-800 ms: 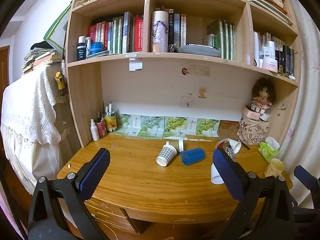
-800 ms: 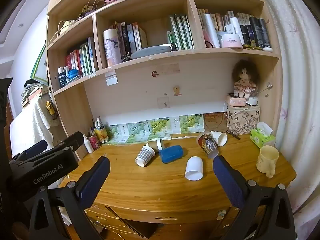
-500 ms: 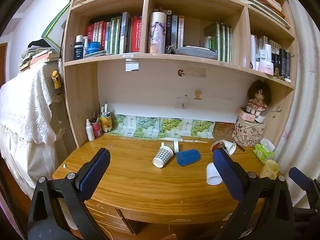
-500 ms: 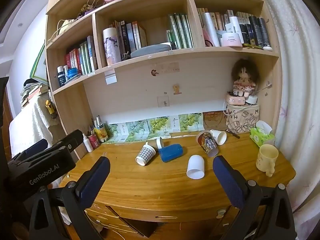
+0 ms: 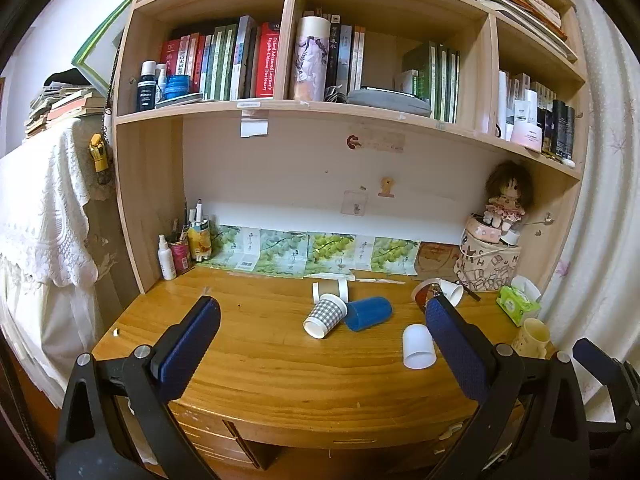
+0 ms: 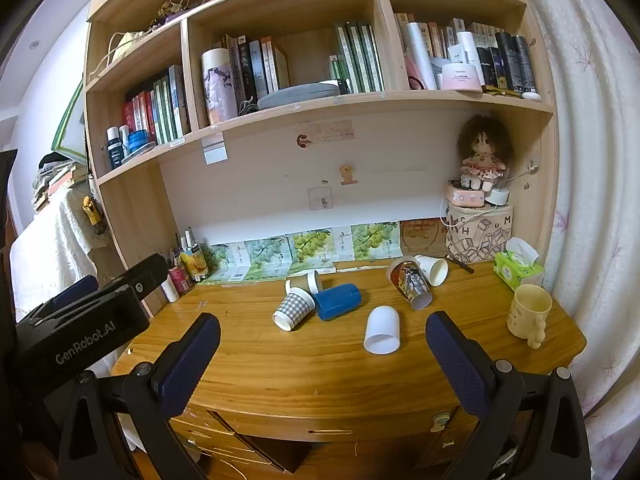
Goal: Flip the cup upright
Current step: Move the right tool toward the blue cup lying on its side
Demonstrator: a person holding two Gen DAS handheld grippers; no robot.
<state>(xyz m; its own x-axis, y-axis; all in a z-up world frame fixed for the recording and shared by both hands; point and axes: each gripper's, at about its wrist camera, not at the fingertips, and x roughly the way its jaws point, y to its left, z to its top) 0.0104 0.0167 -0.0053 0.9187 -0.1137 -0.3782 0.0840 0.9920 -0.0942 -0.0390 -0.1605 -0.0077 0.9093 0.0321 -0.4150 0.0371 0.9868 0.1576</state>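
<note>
Several cups lie on their sides on the wooden desk (image 5: 260, 356): a grey checked paper cup (image 5: 325, 315) (image 6: 292, 309), a blue cup (image 5: 368, 313) (image 6: 337, 301), a white cup (image 5: 417, 346) (image 6: 383, 329), a patterned cup (image 6: 410, 282) and a small white cup (image 6: 432, 269). A cream mug (image 6: 527, 314) (image 5: 531, 336) stands upright at the right. My left gripper (image 5: 320, 342) is open and empty, held before the desk's front edge. My right gripper (image 6: 322, 354) is open and empty too, likewise short of the cups.
Bookshelves stand over the desk. A bottle and pen holders (image 5: 182, 248) stand at the back left. A box with a doll (image 6: 478, 236) and a green tissue pack (image 6: 516, 266) are at the back right. Drawers sit below the desk edge. A curtain hangs at the right.
The left view has shifted, so the cups sit a little further left in it. The right view has barely moved. Both grippers stay open.
</note>
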